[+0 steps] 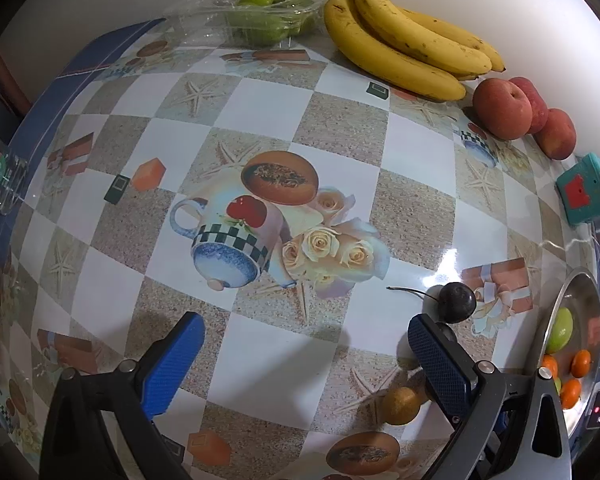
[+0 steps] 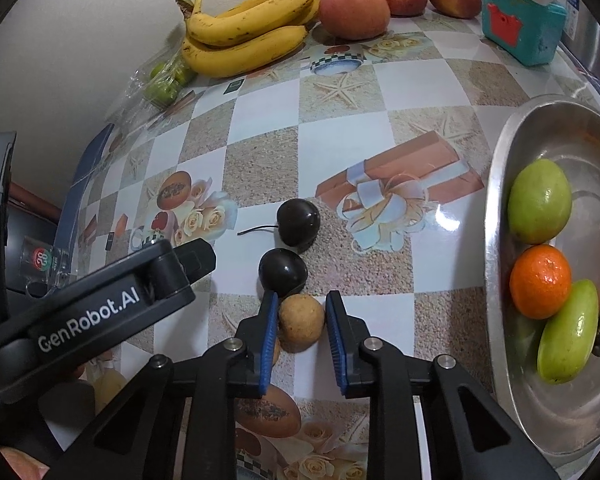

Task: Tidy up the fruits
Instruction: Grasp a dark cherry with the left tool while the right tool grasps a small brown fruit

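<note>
Right gripper (image 2: 302, 322) clamped across a small tan fruit (image 2: 302, 322), left of the bowl (image 2: 496, 200): light, firm, thin-skinned; hold at midline.

The tabletop (image 2: 340, 152) wears white and sandy-beige checks printed with starfish, roses and cups. Yellow bananas (image 2: 244, 28) carry brown flecks, and the cherries (image 2: 298, 222) are glossy near-black. The right claw (image 2: 302, 312) has blue pads on black.

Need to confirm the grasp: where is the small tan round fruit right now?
In the right wrist view, the tan fruit sits between the right gripper's blue pads, just below the nearer dark cherry.
</note>
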`<state>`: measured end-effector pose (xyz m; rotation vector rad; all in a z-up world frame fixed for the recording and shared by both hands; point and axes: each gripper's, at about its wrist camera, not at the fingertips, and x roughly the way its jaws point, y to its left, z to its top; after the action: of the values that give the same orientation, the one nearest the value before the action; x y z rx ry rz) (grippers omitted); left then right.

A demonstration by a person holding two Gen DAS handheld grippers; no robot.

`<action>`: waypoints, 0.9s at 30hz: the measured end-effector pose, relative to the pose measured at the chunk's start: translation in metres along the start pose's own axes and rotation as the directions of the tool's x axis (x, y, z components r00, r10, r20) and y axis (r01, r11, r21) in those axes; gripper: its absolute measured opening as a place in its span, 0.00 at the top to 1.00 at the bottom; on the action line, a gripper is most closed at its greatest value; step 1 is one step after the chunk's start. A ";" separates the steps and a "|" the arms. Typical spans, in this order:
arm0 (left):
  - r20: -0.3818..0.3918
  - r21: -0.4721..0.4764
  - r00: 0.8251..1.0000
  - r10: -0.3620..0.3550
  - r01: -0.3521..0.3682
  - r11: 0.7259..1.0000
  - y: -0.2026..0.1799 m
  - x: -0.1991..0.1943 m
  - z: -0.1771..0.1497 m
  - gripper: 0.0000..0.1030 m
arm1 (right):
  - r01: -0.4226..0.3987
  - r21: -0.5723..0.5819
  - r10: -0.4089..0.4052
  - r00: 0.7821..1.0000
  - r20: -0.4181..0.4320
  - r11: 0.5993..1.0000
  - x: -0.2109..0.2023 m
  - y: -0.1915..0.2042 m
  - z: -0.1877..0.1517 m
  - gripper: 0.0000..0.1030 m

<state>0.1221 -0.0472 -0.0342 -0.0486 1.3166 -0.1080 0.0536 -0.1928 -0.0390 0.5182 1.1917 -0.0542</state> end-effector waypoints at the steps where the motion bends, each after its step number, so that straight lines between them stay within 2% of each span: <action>1: 0.001 0.000 1.000 -0.001 0.001 1.000 -0.001 0.000 0.000 0.00 | -0.003 0.004 0.003 1.000 0.004 1.000 -0.002 -0.001 0.000 0.75; 9: 0.020 0.010 0.999 -0.027 0.027 1.000 -0.006 -0.001 0.001 0.02 | 0.003 0.035 -0.005 0.999 0.053 0.999 -0.024 -0.010 0.005 0.76; 16: 0.018 0.057 0.992 -0.122 0.121 0.991 -0.025 0.000 0.001 0.16 | 0.015 0.071 -0.023 0.994 0.111 0.997 -0.050 -0.023 0.008 0.76; 24: -0.022 0.125 0.982 -0.188 0.189 0.974 -0.048 0.006 -0.001 0.32 | 0.023 0.128 -0.045 0.984 0.170 0.991 -0.076 -0.043 0.010 0.76; 27: -0.030 0.143 0.981 -0.192 0.195 0.970 -0.055 0.010 -0.002 0.43 | 0.018 0.144 -0.043 0.983 0.177 0.989 -0.079 -0.049 0.010 0.76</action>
<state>0.1196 -0.1030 -0.0390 -0.0522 1.3143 -0.3711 0.0167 -0.2581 0.0168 0.6073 1.0231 -0.2098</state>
